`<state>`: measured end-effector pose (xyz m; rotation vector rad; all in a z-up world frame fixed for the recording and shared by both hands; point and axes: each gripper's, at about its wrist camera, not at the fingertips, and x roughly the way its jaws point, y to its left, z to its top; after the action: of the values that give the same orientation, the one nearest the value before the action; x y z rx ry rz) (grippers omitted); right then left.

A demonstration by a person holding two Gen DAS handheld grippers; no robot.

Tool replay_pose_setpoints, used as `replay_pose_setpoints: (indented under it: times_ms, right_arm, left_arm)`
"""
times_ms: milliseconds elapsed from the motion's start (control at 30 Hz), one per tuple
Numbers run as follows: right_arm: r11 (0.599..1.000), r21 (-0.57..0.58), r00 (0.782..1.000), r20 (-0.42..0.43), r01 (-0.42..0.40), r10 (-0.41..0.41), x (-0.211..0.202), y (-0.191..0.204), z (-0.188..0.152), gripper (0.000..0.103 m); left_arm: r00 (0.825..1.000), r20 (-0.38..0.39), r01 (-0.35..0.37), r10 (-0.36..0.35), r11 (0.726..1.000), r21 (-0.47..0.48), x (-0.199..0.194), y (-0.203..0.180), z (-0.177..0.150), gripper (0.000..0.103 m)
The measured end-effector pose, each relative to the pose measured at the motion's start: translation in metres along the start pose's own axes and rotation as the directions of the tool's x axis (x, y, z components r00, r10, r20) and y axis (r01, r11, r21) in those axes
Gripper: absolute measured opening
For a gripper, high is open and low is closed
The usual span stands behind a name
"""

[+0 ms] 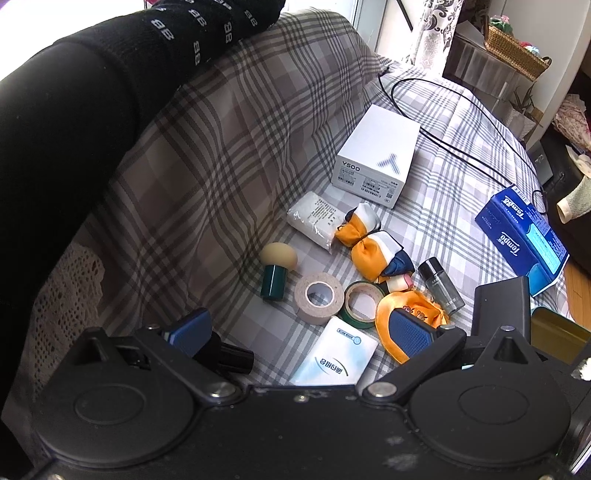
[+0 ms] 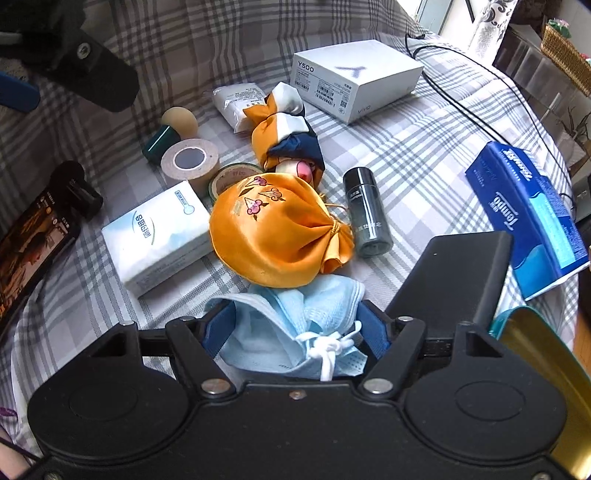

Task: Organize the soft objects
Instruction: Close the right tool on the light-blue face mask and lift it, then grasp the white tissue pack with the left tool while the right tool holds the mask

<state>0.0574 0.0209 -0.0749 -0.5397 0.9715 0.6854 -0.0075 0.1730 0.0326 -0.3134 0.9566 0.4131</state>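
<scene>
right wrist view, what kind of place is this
Probably a lived-in room at home: the things lie on a plaid-covered sofa or bed, beside a patterned curtain, with a wicker basket on a side shelf.

Phone [image 2: 33,247] and gold tin [image 2: 546,362] cut off by frame edges.
</scene>
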Motion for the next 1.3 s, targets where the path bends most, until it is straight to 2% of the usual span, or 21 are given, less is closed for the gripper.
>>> replay_pose_setpoints:
  times_ms: [33,67,200,233,267,467,667,833,1000,1167,1300]
  right_arm:
    - [1.000,0.012,1.000,0.003,-0.007,0.007,0.001,-0.001,0.000,0.066]
    - [0.999,0.030,1.000,0.005,-0.020,0.019,0.001,-0.002,-0.001,0.059]
    - [0.993,0.099,0.998,0.013,-0.056,0.055,-0.005,-0.005,-0.003,0.043]
    - [0.991,0.112,0.997,0.017,-0.072,0.071,-0.008,-0.006,-0.003,0.033]
    - [0.989,0.126,0.997,0.020,-0.081,0.079,-0.011,-0.007,-0.003,0.030]
    - [0.977,0.193,0.996,0.055,-0.086,0.077,-0.039,-0.011,-0.003,0.029]
    - [0.954,0.279,0.991,0.105,-0.109,0.083,-0.067,-0.023,-0.004,0.029]
    - [0.946,0.307,0.987,0.148,-0.106,0.063,-0.089,-0.026,-0.009,0.029]
    - [0.931,0.350,0.985,0.167,-0.107,0.050,-0.095,-0.030,-0.018,0.029]
    - [0.919,0.380,0.986,0.160,-0.099,0.040,-0.093,-0.033,-0.023,0.029]
    - [0.919,0.381,0.985,0.165,-0.101,0.040,-0.094,-0.032,-0.024,0.029]
  left_arm:
    - [1.000,-0.004,-0.001,0.001,1.000,-0.001,0.001,0.000,0.000,0.102]
    - [1.000,-0.008,-0.002,0.002,1.000,-0.003,0.003,0.000,0.000,0.102]
    - [1.000,-0.024,-0.010,0.009,1.000,-0.017,0.010,0.003,0.000,0.102]
    - [0.999,-0.030,-0.010,0.010,1.000,-0.022,0.011,0.004,0.000,0.102]
    - [0.999,-0.038,-0.009,0.008,1.000,-0.028,0.013,0.006,0.000,0.102]
    - [0.998,-0.068,-0.016,0.012,0.999,-0.052,0.023,0.009,0.000,0.102]
    - [0.991,-0.122,-0.057,0.057,0.998,0.001,0.049,-0.008,-0.011,0.102]
    - [0.985,-0.163,-0.048,0.056,0.997,0.056,0.067,-0.023,-0.021,0.102]
    - [0.978,-0.196,-0.062,0.078,0.995,0.083,0.081,-0.031,-0.026,0.102]
    - [0.965,-0.262,-0.003,0.020,0.998,0.063,0.094,-0.032,-0.030,0.101]
    - [0.968,-0.245,-0.024,0.046,0.995,0.094,0.099,-0.040,-0.033,0.098]
